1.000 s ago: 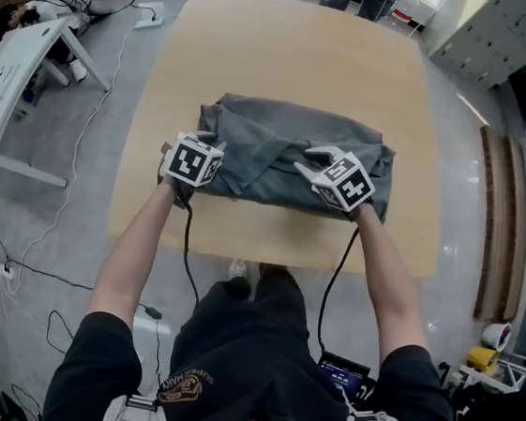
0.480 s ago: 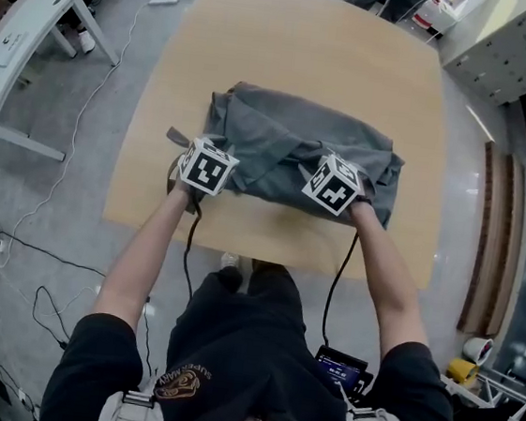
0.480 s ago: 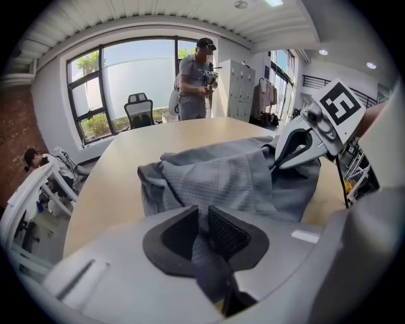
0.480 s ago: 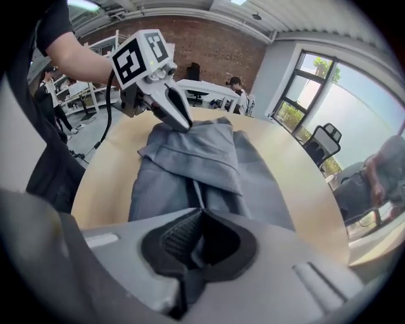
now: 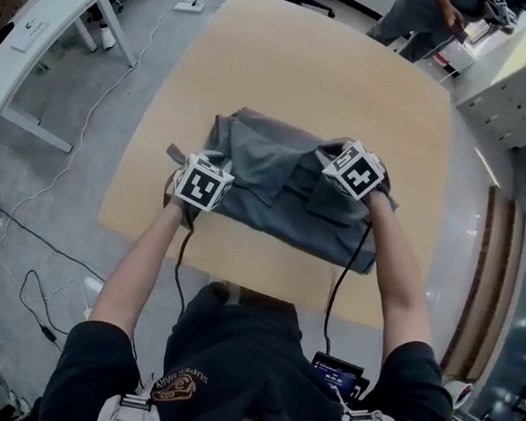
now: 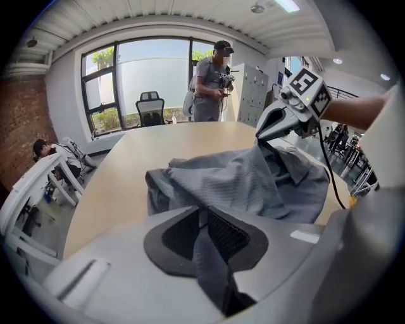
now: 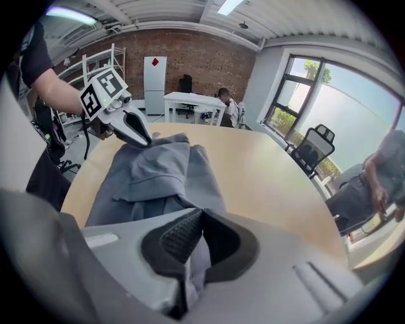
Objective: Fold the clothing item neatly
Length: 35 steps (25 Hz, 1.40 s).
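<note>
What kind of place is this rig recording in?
Probably an office or lab workspace: a large wooden table, an office chair by the windows, and a brick wall behind a white desk.

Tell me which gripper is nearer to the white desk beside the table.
Left. The left gripper, its fingers just closing on the grey garment, is at the table side facing the white desk; the right gripper holds the garment's other end, farther away.

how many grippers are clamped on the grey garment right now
2. The left gripper, its jaws having just closed further, pinches the left edge of the grey garment; the right gripper pinches its right side.
</note>
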{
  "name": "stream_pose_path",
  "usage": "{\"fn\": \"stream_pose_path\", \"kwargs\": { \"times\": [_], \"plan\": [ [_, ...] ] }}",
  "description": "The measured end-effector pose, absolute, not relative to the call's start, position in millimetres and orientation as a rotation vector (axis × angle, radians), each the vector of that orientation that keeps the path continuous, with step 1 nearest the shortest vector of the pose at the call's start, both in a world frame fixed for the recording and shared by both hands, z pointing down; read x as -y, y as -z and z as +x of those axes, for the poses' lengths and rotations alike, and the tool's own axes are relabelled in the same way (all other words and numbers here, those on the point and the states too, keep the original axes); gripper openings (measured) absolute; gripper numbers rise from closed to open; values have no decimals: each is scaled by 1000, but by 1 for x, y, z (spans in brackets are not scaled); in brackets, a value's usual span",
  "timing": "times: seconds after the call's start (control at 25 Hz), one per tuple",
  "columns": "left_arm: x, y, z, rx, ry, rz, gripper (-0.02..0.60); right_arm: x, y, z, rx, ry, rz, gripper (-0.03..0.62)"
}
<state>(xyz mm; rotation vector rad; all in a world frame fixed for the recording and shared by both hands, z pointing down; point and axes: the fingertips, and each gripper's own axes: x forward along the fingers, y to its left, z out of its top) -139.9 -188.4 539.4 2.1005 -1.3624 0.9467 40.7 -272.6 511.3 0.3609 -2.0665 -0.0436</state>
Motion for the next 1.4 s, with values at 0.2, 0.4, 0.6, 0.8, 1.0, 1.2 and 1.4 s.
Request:
{"fn": "stream_pose_path", "kwargs": {
  "times": [0.2, 0.4, 0.6, 0.8, 1.0, 1.2, 1.4],
  "plan": [
    [188, -559, -144, 1347, -1046, 2012, 51, 326, -548, 46, 2058, -44, 339, 8],
    [185, -581, -150, 1341, -1110, 1940, 51, 345, -583, 46, 2042, -116, 329, 8],
    [182, -586, -154, 1318, -1118, 1931, 51, 346, -580, 44, 2081, -185, 325, 17],
    [182, -580, -156, 1252, -1091, 1981, 51, 343, -535, 45, 2155, -274, 387, 26],
    [184, -570, -164, 1200, -1087, 2047, 51, 330, -523, 57, 2035, -247, 461, 29],
    [197, -551, -175, 1200, -1026, 2124, 84, 313, -533, 62, 1960, -272, 504, 29],
    [210, -550, -172, 1151, -997, 2148, 155, 327, -511, 69, 1946, -179, 693, 29]
  ]
}}
